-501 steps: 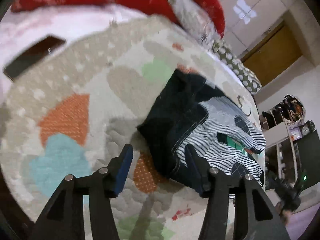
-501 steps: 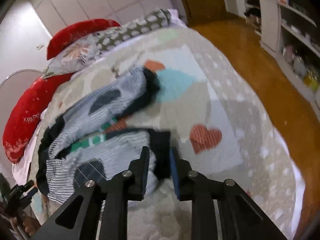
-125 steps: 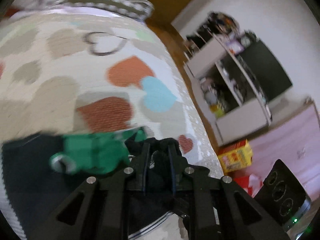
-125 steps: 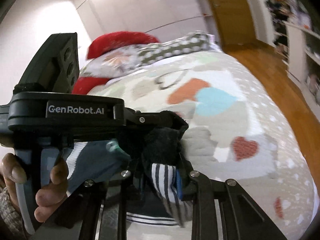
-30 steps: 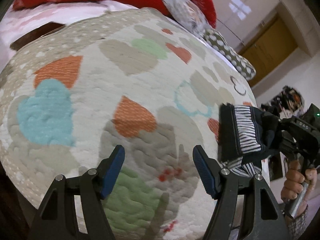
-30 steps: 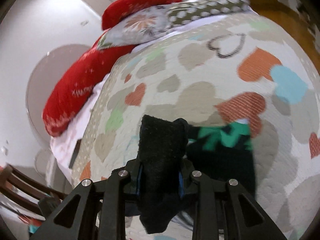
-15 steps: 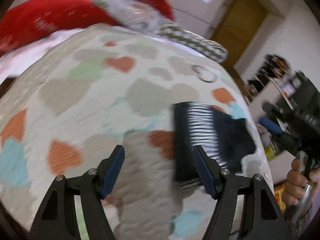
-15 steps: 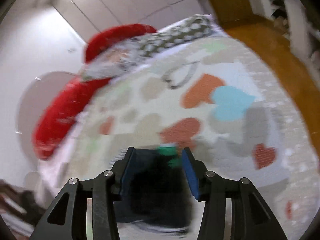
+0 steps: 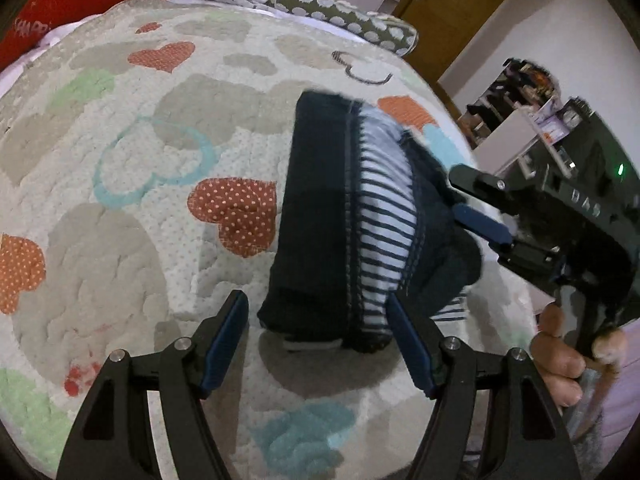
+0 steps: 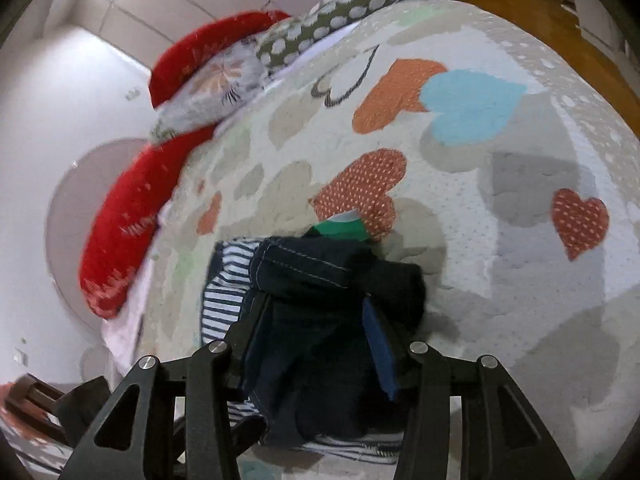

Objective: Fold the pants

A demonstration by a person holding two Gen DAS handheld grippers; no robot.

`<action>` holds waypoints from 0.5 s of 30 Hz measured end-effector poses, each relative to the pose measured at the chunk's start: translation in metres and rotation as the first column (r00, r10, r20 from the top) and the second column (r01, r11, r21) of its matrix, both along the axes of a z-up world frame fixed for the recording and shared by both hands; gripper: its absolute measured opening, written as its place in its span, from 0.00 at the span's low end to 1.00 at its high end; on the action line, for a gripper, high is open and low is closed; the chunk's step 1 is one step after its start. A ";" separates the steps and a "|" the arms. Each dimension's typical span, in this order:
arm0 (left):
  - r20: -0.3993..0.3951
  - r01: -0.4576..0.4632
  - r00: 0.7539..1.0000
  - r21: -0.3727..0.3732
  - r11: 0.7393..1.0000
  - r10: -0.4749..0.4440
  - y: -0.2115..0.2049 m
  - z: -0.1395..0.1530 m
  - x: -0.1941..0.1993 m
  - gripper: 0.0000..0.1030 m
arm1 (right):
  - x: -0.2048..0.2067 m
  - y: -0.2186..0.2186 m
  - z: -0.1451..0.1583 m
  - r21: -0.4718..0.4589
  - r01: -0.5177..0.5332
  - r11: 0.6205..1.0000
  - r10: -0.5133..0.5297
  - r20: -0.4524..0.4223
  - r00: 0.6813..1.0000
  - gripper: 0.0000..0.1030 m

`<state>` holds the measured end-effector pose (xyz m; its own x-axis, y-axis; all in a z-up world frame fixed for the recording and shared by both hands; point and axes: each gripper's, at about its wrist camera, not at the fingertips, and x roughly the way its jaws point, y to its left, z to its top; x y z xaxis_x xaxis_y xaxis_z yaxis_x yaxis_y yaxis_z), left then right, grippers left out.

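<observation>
Left gripper (image 9: 318, 338) nearest in left wrist view: black angular frame w/ blue-padded fingers (image 9: 224, 344) spread wide apart, gripping nothing, straddling the near end of the folded pants (image 9: 344, 216). Pants lie as a compact oblong bundle on the bed quilt (image 9: 120, 248), roughly mid-bed: dark navy denim-like fabric w/ pale topstitched seams, plus a white-and-navy striped panel running lengthwise; edges soft and lumpy, not crisp. Right side of the bundle sits at the right gripper (image 9: 480, 204), seen here as a black body w/ a blue pad on the cloth and a hand (image 9: 560, 364) around its handle. In right wrist view, right gripper (image 10: 316, 340) has its fingers parted, w/ thick navy folds bunched between them; the blue pad of one finger lies against the fabric, the other is mostly hidden by cloth, so no clamp on the cloth shows. A bit of green fabric (image 10: 340, 228) pokes out at the far edge of the bundle. Quilt is puffy, stitched, cream w/ dotted texture and heart patches in orange, teal, beige, green. Farther back: red plush pillow (image 10: 132, 216), floral pillow (image 10: 212, 92), olive polka-dot bolster (image 10: 328, 20), then wooden door (image 9: 452, 20) and cluttered shelves (image 9: 520, 92).
</observation>
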<state>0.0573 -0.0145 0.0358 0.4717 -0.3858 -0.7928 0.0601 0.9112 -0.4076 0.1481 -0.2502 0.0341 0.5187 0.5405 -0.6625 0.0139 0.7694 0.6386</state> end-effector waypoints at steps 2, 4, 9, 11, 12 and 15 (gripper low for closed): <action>0.023 0.000 1.000 -0.046 0.999 0.001 0.009 0.008 -0.002 0.69 | -0.006 -0.009 0.007 0.006 0.030 1.000 -0.031 0.029 0.999 0.51; 0.043 -0.027 0.999 -0.074 0.997 0.030 0.021 0.016 0.004 0.70 | -0.011 -0.015 0.014 0.003 0.042 0.999 -0.042 0.072 0.997 0.62; 0.017 -0.033 0.999 -0.151 0.988 0.036 0.039 0.012 0.039 0.78 | -0.009 -0.015 0.003 0.012 0.029 0.999 -0.030 0.043 0.999 0.70; 0.021 0.022 1.000 -0.159 0.987 -0.019 0.034 0.005 0.054 0.78 | -0.005 -0.010 -0.008 0.035 0.021 0.999 -0.021 0.015 1.000 0.71; 0.012 0.057 0.998 -0.173 0.983 -0.056 0.029 0.001 0.060 0.80 | -0.001 -0.009 -0.017 0.061 0.016 0.998 -0.015 -0.008 1.000 0.71; -0.043 0.130 0.989 -0.223 0.966 -0.143 0.011 -0.018 0.076 0.82 | 0.007 -0.007 -0.036 0.123 0.013 0.992 -0.006 -0.052 0.999 0.72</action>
<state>0.1333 -0.0034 0.0173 0.3581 -0.6106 -0.7063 0.1480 0.7841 -0.6028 0.1547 -0.2573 -0.0022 0.4914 0.6149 -0.6168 0.0559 0.6845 0.7269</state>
